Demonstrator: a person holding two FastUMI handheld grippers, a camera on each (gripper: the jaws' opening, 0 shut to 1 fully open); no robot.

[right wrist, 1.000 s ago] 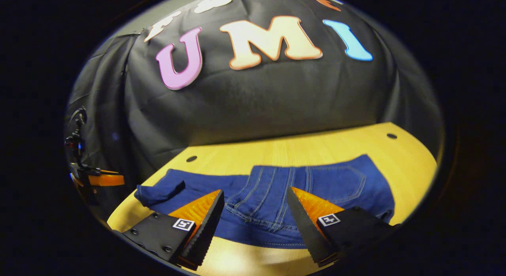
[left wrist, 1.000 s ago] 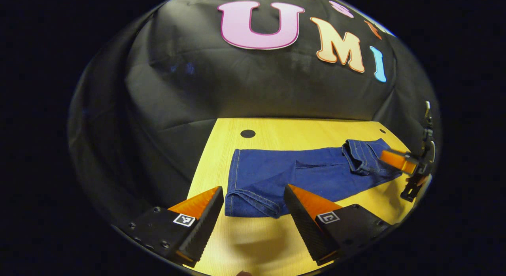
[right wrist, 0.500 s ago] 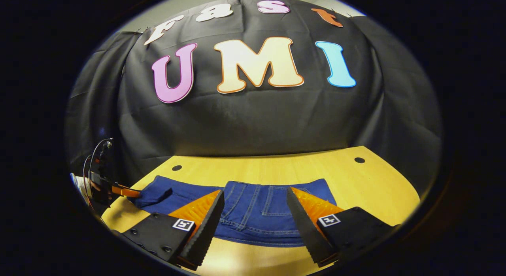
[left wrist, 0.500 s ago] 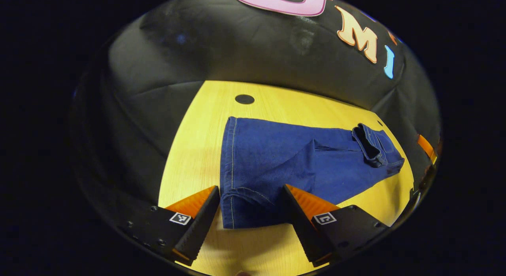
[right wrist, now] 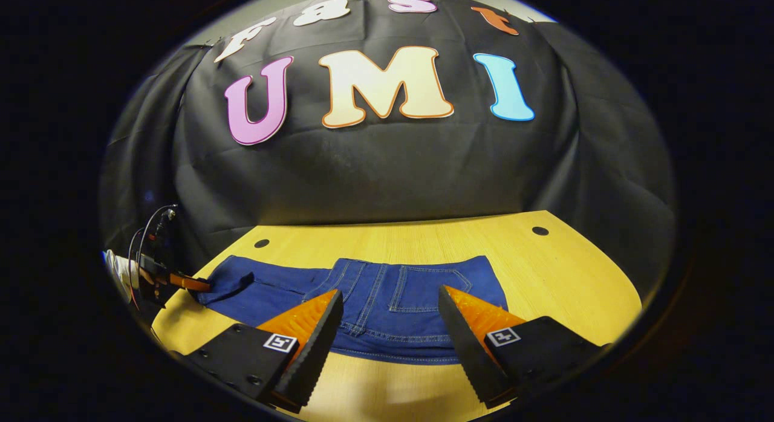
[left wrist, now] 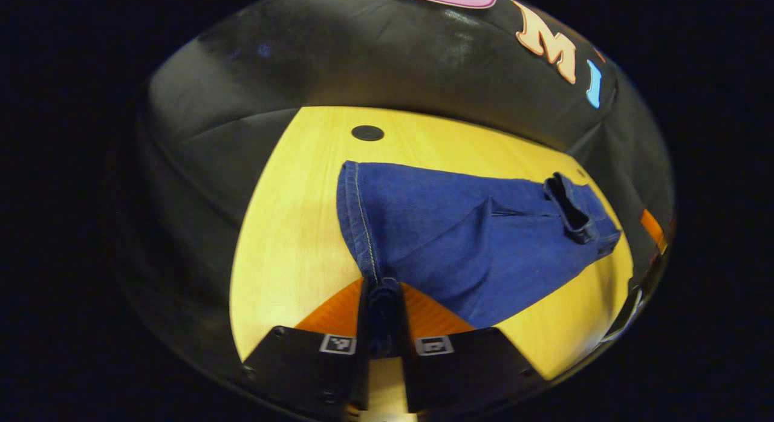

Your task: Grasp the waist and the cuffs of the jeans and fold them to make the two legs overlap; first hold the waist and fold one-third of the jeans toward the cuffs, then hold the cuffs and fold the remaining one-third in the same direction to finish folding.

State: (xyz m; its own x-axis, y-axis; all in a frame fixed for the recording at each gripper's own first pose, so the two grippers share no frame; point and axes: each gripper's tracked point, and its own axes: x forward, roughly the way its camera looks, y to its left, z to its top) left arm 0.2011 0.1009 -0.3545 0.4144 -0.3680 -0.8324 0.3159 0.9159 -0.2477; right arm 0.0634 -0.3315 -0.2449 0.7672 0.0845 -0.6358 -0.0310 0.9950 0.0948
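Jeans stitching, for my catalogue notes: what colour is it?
Pale, light-coloured thread on dark blue jeans, clearest in the right gripper view.

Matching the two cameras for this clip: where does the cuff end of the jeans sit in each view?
Left gripper view: the cuff end is bottom centre, pinched between the left gripper fingers.
Right gripper view: the cuff end is far left, at the left gripper tip, beside the open right gripper.
Shared landmark: the dark hole in the table behind the cuffs.
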